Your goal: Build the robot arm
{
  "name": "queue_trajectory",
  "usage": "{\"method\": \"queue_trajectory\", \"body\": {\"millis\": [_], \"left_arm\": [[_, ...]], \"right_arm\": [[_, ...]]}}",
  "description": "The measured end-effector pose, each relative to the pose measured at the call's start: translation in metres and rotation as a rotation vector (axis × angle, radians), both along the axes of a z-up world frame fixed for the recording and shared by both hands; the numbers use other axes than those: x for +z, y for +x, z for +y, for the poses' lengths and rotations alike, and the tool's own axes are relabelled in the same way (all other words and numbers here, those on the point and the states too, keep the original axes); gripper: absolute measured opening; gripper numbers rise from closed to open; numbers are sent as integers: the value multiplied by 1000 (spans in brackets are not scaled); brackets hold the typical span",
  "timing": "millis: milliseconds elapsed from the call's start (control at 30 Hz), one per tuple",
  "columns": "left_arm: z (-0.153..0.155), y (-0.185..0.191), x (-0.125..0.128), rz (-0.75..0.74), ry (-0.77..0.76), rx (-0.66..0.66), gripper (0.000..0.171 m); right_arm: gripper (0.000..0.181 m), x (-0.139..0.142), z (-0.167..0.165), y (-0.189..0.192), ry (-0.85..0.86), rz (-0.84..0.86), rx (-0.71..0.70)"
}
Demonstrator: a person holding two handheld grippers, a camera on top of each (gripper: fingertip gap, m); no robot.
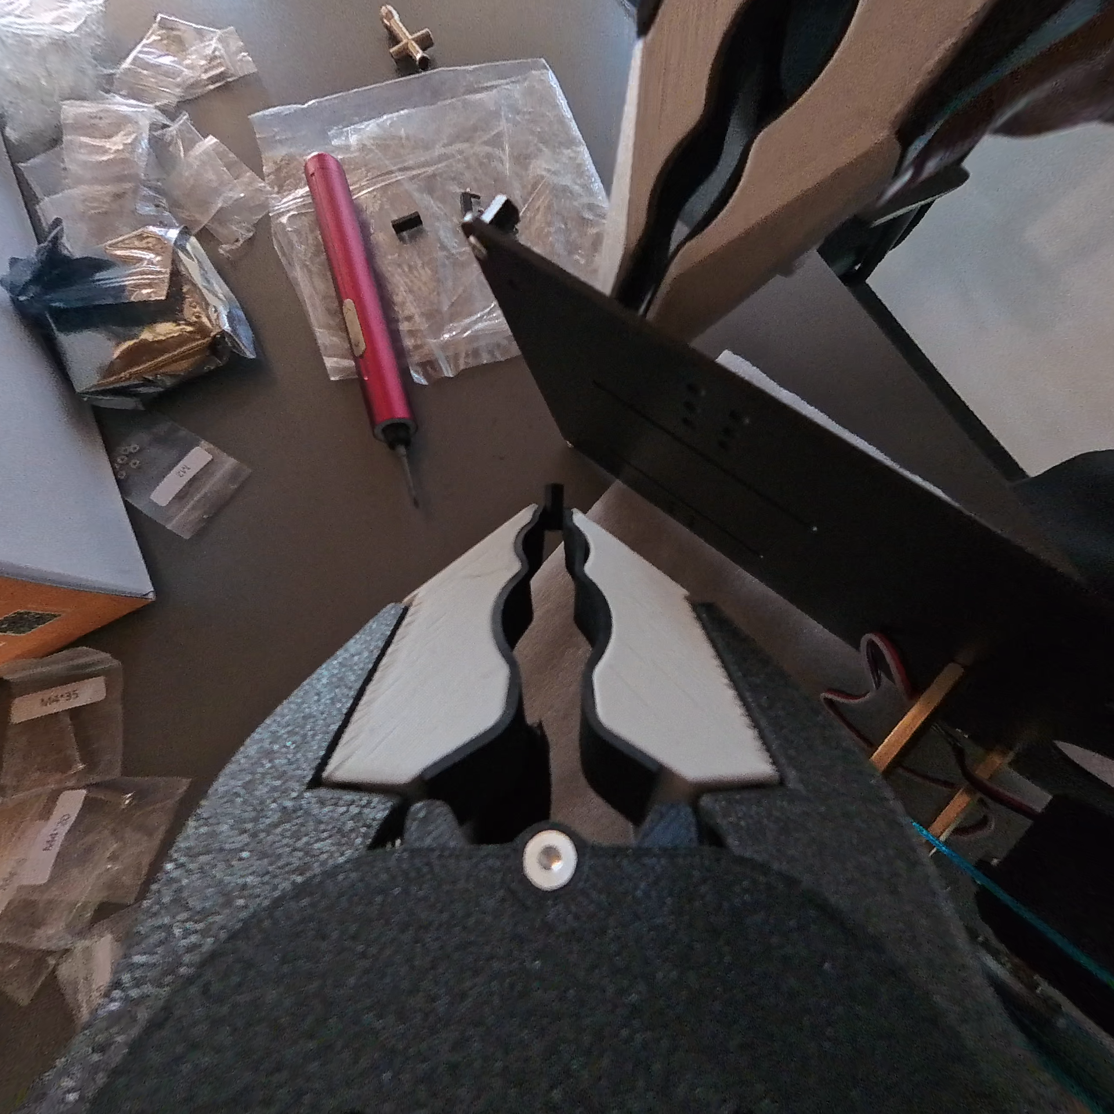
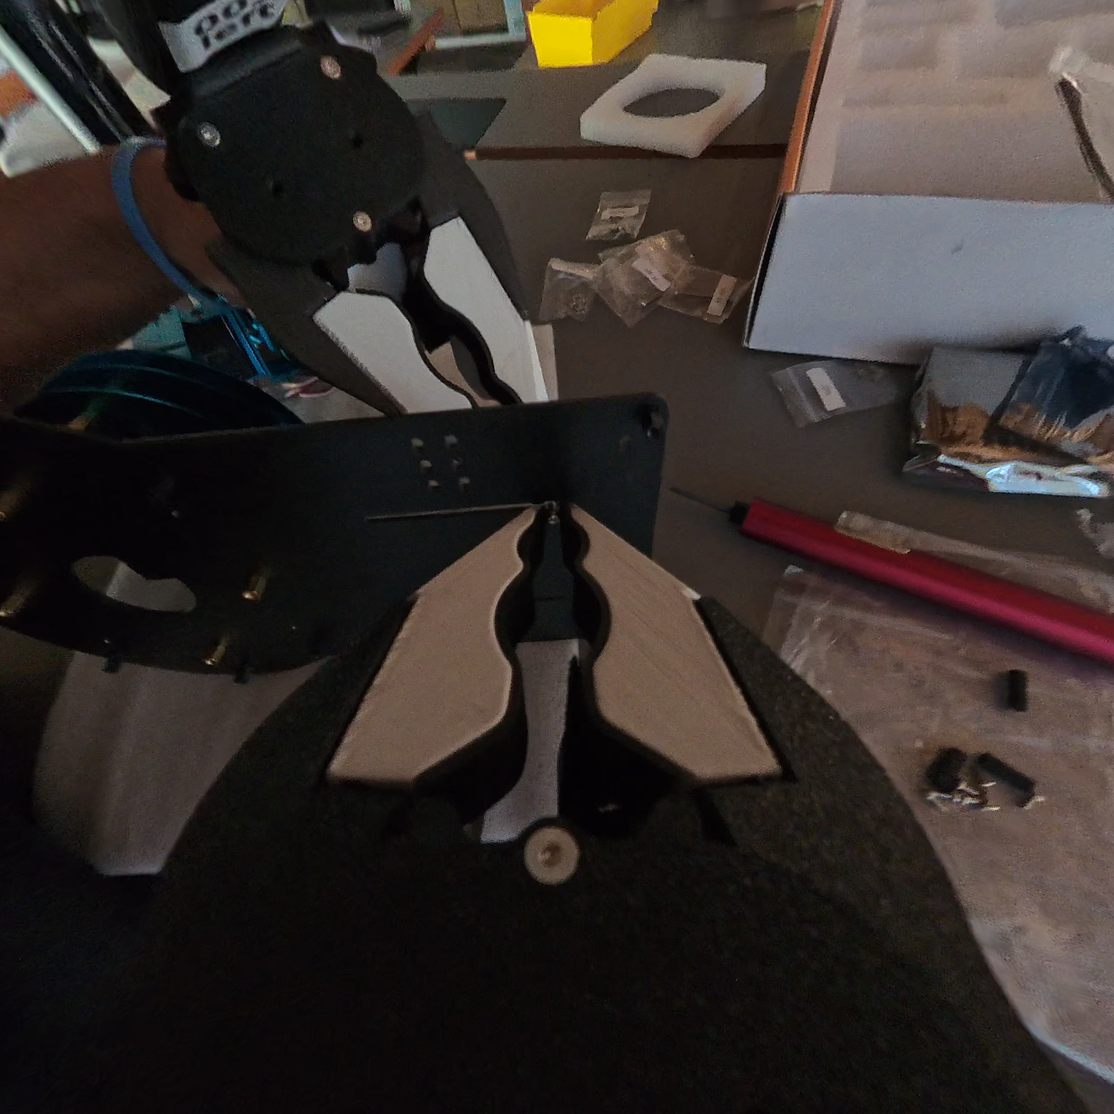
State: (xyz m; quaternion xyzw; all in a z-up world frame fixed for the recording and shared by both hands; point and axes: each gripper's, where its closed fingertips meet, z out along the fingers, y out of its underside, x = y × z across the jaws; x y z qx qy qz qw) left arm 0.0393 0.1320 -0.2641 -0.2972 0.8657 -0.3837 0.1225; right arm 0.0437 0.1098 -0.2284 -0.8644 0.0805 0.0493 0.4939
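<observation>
Jaws of left gripper (image 1: 553, 518) pinch upright spacer (image 1: 553, 499).

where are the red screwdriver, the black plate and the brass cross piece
red screwdriver (image 1: 355, 289): left wrist view, middle of its barrel
black plate (image 2: 337, 482): right wrist view, flat face left of the small holes
brass cross piece (image 1: 405, 41): left wrist view, centre where its arms meet
</observation>
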Motion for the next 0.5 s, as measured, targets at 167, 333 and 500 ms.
{"method": "queue_trajectory", "body": {"millis": [167, 333, 500], "left_arm": [[-1, -1, -2, 7, -5, -1, 5], [4, -2, -1, 8, 0, 8, 5], [7, -2, -3, 13, 3, 14, 5]], "right_arm": [[3, -4, -1, -5, 152, 125, -71], [2, -2, -12, -2, 196, 145, -96], [3, -2, -9, 2, 89, 9, -108]]}}
